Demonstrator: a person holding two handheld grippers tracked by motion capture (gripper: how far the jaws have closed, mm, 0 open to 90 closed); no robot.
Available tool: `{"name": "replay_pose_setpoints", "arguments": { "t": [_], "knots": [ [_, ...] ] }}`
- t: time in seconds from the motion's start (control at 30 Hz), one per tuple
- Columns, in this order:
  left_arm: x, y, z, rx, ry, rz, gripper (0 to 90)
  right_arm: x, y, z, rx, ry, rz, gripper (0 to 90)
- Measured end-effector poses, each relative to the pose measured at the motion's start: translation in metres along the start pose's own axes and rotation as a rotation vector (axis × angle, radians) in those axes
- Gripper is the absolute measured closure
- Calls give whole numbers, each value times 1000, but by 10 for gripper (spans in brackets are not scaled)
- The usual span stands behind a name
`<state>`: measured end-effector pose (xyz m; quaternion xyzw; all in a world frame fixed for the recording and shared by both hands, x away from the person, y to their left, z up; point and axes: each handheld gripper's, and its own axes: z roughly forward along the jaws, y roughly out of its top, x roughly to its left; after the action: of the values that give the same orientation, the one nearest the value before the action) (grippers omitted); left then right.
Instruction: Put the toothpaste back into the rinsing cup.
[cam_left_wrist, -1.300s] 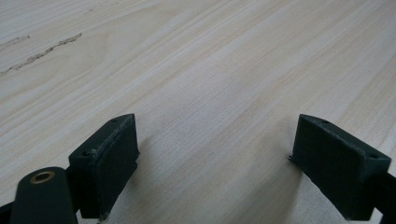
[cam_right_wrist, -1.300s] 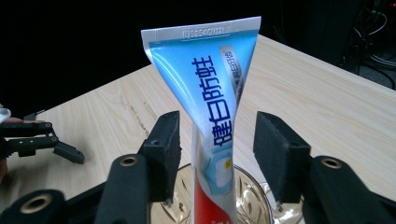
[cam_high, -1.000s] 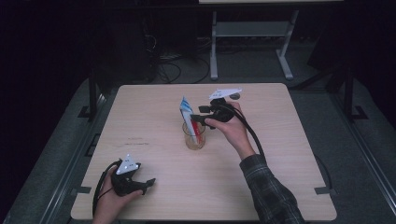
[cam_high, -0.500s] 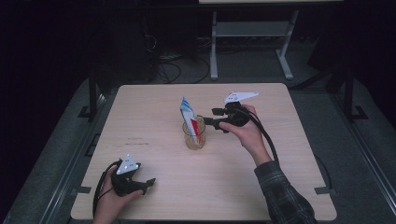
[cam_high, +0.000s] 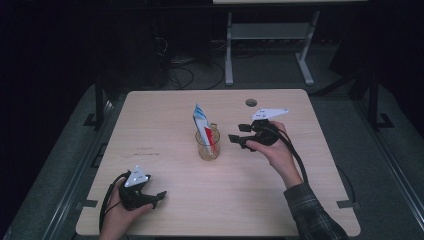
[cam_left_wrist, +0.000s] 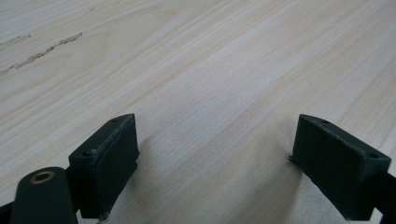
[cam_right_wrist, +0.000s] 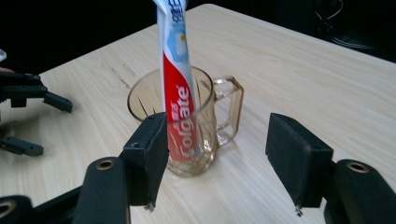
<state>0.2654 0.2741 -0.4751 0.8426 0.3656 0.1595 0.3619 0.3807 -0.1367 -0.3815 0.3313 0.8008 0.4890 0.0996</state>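
Colgate toothpaste tube (cam_right_wrist: 177, 93) stands tilted in ribbed amber glass mug (cam_right_wrist: 205, 126) mid-table; right gripper (cam_high: 239, 139) and left gripper (cam_high: 155, 196) both gape wide, empty.

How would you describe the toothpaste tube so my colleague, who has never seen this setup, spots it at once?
Start at the light wooden table and find the clear glass mug near its middle. The toothpaste tube stands nearly upright inside that mug, rising well above the rim. It is red, white and blue with Colgate lettering, unlike the black claws around it.
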Motion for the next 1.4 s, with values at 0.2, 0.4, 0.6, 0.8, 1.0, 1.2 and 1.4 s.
{"name": "replay_pose_setpoints", "arguments": {
  "t": [0.2, 0.4, 0.6, 0.8, 1.0, 1.2, 1.4],
  "knots": [
    [0, 0, 0, 0, 0, -1, 130, -2, -15, -9, 17, -31, 3, 365],
    [0, 0, 0, 0, 0, -1, 130, -4, -31, -16, 24, -46, 16, 355],
    [0, 0, 0, 0, 0, -1, 131, -5, -47, -21, 38, -56, 31, 346],
    [0, 0, 0, 0, 0, -1, 130, -4, -61, -26, 53, -69, 40, 341],
    [0, 0, 0, 0, 0, -1, 131, -4, -80, -34, 67, -83, 55, 335],
    [0, 0, 0, 0, 0, -2, 130, -7, -97, -44, 88, -103, 68, 318],
    [0, 0, 0, 0, 0, -2, 130, -6, -110, -54, 103, -122, 79, 279]
  ]
}}
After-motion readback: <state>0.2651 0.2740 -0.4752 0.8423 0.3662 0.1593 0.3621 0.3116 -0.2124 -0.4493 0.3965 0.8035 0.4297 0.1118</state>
